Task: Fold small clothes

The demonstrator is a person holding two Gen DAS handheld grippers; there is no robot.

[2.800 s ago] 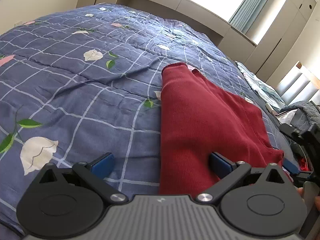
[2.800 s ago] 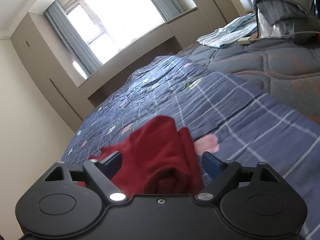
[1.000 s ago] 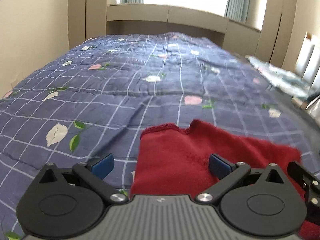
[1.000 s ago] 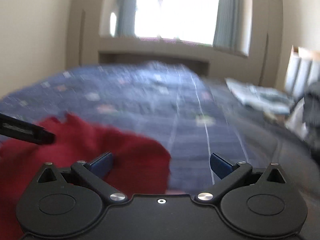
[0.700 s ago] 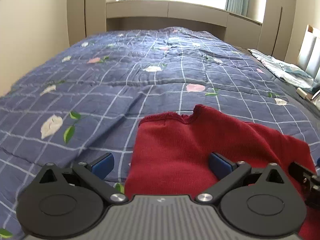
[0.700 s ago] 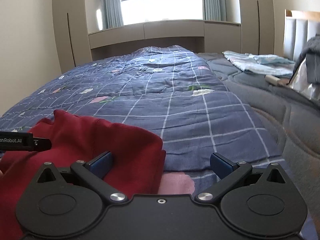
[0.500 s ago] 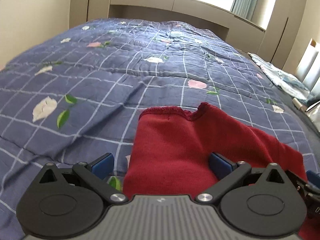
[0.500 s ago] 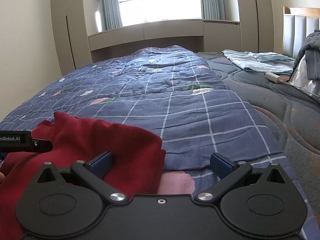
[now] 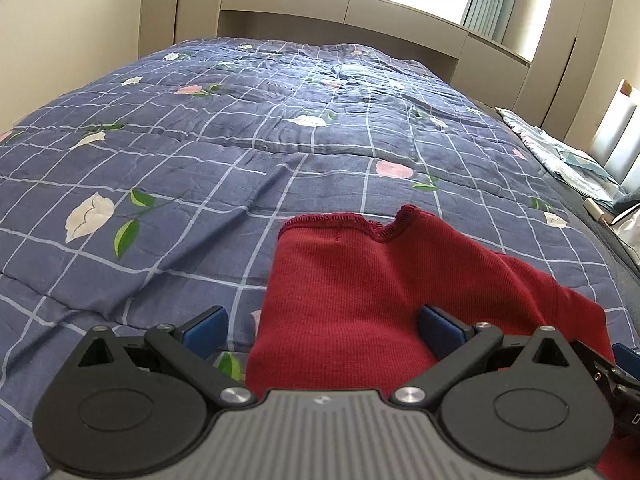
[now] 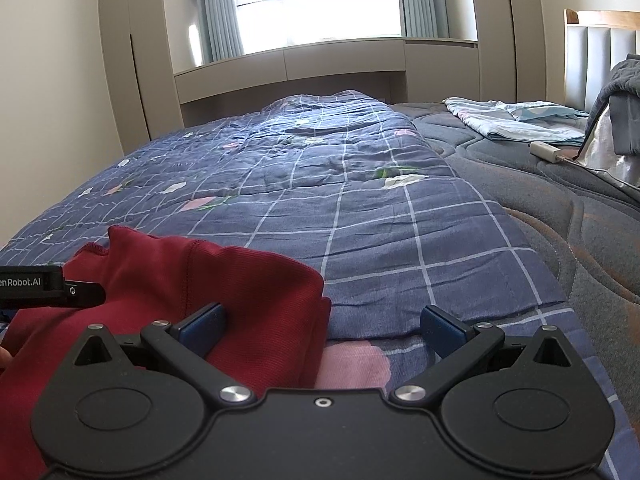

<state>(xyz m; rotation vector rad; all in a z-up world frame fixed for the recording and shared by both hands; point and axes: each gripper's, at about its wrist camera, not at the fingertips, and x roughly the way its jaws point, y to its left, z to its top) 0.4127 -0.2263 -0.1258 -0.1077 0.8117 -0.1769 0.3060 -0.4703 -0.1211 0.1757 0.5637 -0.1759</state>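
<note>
A folded dark red knit garment (image 9: 376, 280) lies on the blue checked floral quilt (image 9: 224, 152), its stitched hem pointing away from me. My left gripper (image 9: 324, 326) stands open low over the garment's near left part, left finger over the quilt, right finger over the red cloth. In the right wrist view the same garment (image 10: 224, 280) fills the lower left. My right gripper (image 10: 324, 326) is open over its right edge, left finger above the cloth, right finger above the quilt (image 10: 400, 220). Neither holds anything. The left gripper's body (image 10: 44, 286) shows at the far left.
A grey mattress (image 10: 568, 208) lies bare right of the quilt, with a folded pale blue cloth (image 10: 516, 122), a white charger (image 10: 546, 151) and grey bedding (image 10: 618, 96) by the headboard. Built-in cabinets and a bright window stand behind the bed.
Both grippers swung round to face the window and came level; the garment now lies straight ahead. In the last half second the left view dipped slightly closer. Both stayed open.
</note>
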